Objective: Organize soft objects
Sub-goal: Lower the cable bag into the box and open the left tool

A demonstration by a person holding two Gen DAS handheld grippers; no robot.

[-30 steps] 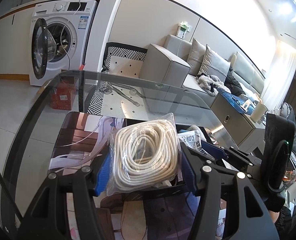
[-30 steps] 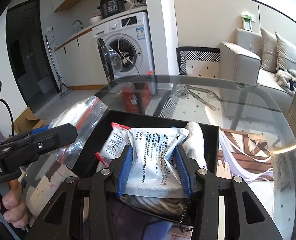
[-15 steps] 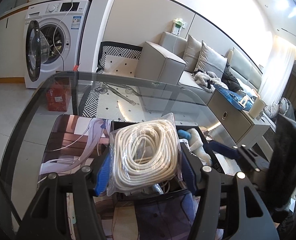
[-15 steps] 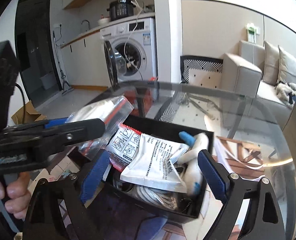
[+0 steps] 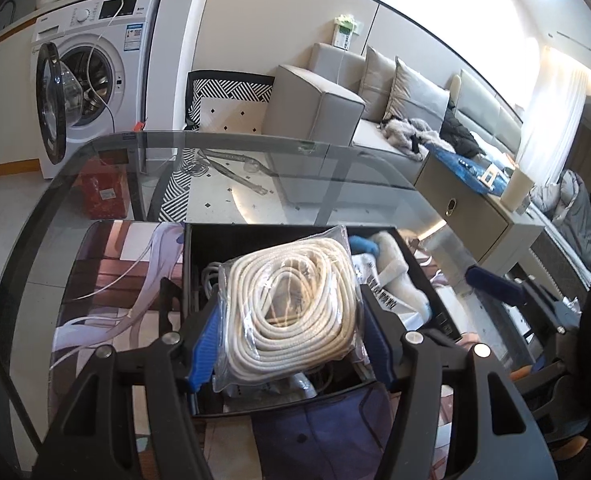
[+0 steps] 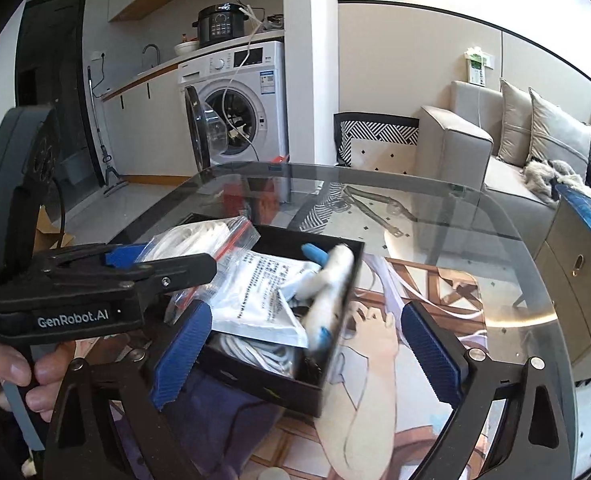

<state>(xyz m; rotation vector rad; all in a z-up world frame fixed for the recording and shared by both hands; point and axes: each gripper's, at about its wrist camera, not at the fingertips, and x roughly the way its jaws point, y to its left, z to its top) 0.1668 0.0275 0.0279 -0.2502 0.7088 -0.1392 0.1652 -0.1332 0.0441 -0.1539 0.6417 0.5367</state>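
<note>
The left claw (image 5: 291,332) is squeezing a clear bag of coiled white rope (image 5: 295,300) between its blue pads, holding it over the black box (image 6: 331,390) on the glass worktop (image 5: 231,184). The right claw (image 6: 307,352) is spreading wide, gripping nothing; inside the box at its twelve o'clock are lying a printed white packet (image 6: 263,300) and a white plush toy (image 6: 327,292).

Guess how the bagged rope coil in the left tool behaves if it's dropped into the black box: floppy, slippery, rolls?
Bagged rope coil probably squashy: the left tool pinches it from both sides and the loops bulge. The clear plastic looks glossy, so likely slippery. It looks flat, so should slump rather than roll, probably settling on top in the already full black box.
</note>
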